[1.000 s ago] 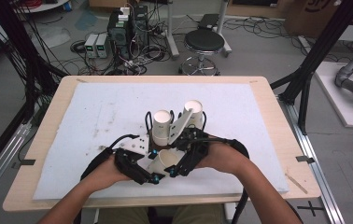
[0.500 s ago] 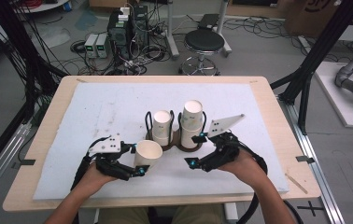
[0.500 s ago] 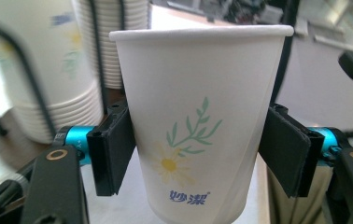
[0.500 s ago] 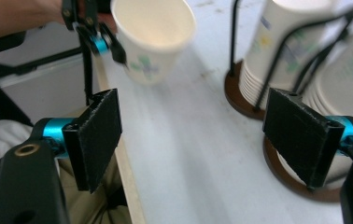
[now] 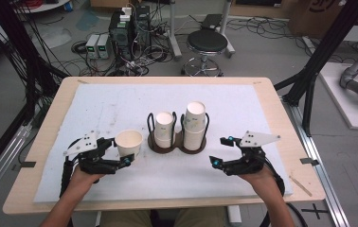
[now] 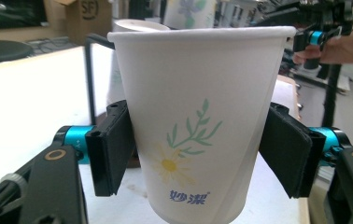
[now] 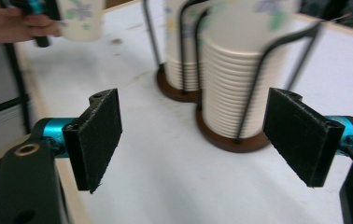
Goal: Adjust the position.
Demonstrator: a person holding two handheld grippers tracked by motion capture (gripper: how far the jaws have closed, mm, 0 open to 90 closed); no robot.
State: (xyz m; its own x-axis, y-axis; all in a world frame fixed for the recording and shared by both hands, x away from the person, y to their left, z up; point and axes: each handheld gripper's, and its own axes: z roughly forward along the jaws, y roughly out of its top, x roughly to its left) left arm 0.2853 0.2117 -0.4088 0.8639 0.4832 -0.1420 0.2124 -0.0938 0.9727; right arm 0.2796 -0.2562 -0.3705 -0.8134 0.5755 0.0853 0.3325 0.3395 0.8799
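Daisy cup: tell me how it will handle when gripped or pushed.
The cup looks like thin paper: probably light, and easily crushed by a firm squeeze. It seems empty and narrows toward its base, so a push near the rim may tip it. Its smooth tapered wall might slip.

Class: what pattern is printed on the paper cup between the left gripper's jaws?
A green sprig, a yellow-centred daisy and blue characters on the white paper cup; left gripper view.

Cups and holder on the table

The two-ring cup holder (image 5: 177,142) stands at the table's (image 5: 262,94) centre, a shorter stack (image 5: 164,128) in its left ring and a taller stack (image 5: 194,124) in its right. A single cup (image 5: 129,143) stands at the holder's 9 o'clock, between the left gripper's (image 5: 120,151) fingers. The right gripper (image 5: 220,151) lies at the holder's 4 o'clock, apart from it.
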